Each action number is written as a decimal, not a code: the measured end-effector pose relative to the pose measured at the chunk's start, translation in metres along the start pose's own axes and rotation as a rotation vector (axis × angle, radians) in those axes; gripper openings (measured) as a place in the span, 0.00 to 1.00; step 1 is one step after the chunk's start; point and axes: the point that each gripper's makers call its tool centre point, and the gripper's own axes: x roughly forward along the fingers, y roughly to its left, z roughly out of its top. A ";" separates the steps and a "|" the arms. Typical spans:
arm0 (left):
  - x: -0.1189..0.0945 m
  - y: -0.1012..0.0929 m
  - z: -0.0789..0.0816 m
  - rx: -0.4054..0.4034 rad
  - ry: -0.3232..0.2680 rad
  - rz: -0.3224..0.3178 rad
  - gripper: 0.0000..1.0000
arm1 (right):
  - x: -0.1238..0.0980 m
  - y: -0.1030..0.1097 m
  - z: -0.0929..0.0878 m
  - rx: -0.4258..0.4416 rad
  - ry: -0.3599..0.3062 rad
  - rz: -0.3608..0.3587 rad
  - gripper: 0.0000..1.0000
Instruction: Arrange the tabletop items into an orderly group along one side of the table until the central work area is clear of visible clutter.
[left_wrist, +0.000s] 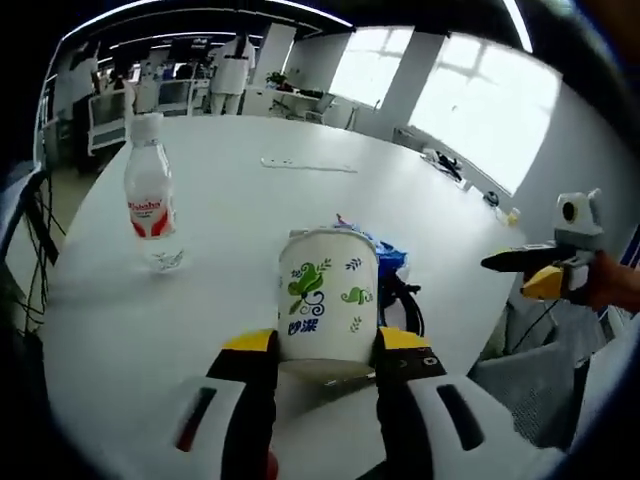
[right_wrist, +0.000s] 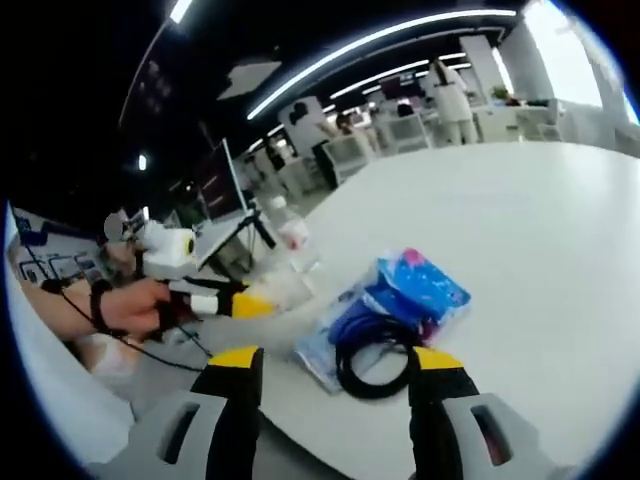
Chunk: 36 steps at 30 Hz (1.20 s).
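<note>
White table (left_wrist: 200, 300), L gripper (left_wrist: 326, 352) clamps upright cup (left_wrist: 327, 297), R gripper (right_wrist: 335, 367) open, empty.

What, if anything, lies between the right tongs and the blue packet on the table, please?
A coiled black cable lies on the table just ahead of the open right tongs, against the near end of the blue packet. Nothing else stands between.

Bright daylight from blown-out windows (left_wrist: 480, 100); ceiling strip lights (right_wrist: 380, 45) glaring. Soft shadows on white bench (left_wrist: 300, 220). Strong fisheye bending at edges. Right gripper view slightly motion-blurred, dim upper left.
</note>
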 end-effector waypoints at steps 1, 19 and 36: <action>-0.001 -0.006 0.003 0.026 -0.003 -0.012 0.37 | 0.003 0.005 0.003 -0.010 0.002 0.013 0.59; -0.007 -0.063 0.002 0.274 0.031 -0.153 0.37 | 0.019 0.034 0.025 0.009 -0.023 0.154 0.41; -0.016 -0.086 -0.003 0.364 0.042 -0.274 0.37 | 0.021 0.064 0.020 0.098 -0.016 0.354 0.35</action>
